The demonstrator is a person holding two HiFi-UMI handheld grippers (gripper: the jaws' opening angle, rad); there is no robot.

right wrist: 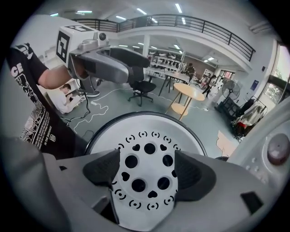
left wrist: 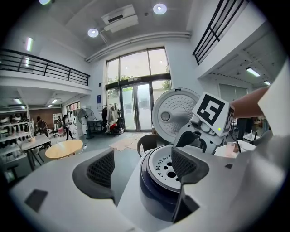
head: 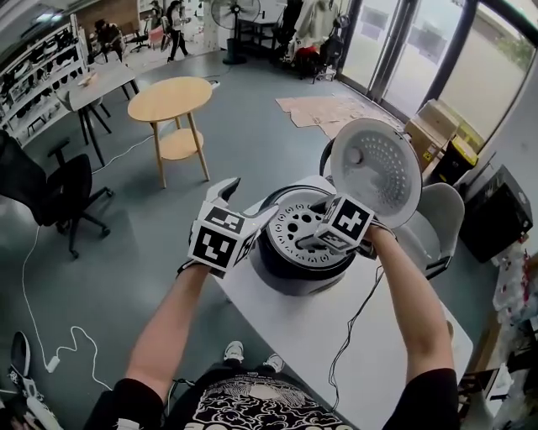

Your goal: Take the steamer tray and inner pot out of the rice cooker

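Person: a black printed shirt [head: 252, 403] fills the lower edge of the head view, and both forearms reach up the frame.
White table [head: 294, 353]: it runs from the lower right toward the centre. A black cable [head: 357, 315] trails across it below the cooker.
Left gripper [head: 250, 201]: it sits centre-left in the head view, just beside the cooker's left flank. In the left gripper view we see its jaws spread wide and clamping nothing. The right-hand pad overlaps the cooker's near rim in the picture, and we cannot tell whether it touches.
Right gripper [head: 313, 231]: it comes in from the right, over the open cooker. In the right gripper view its jaws stand apart with nothing gripped, one on either side of the tray's cluster of round holes. We cannot judge whether the pads rest on the tray.
Rice cooker [head: 294, 273]: the dark body stands at the table's far-left end, in the centre of the frame. Its lid [head: 374, 172] is raised toward the upper right, with the dotted inner plate facing us.
Steamer tray [head: 290, 220]: pale and perforated, it is seated in the cooker's mouth — whatever lies beneath it is hidden.
Grey chair [head: 441, 222]: it is just behind the cooker, at right.
Round wooden table [head: 172, 99]: it stands upper left, well apart from the cooker. A black office chair [head: 67, 197] is at the left edge.
Background: flattened cardboard [head: 332, 109] lies upper centre, a standing fan [head: 234, 13] is at the top, and glass doors [head: 395, 42] are upper right.
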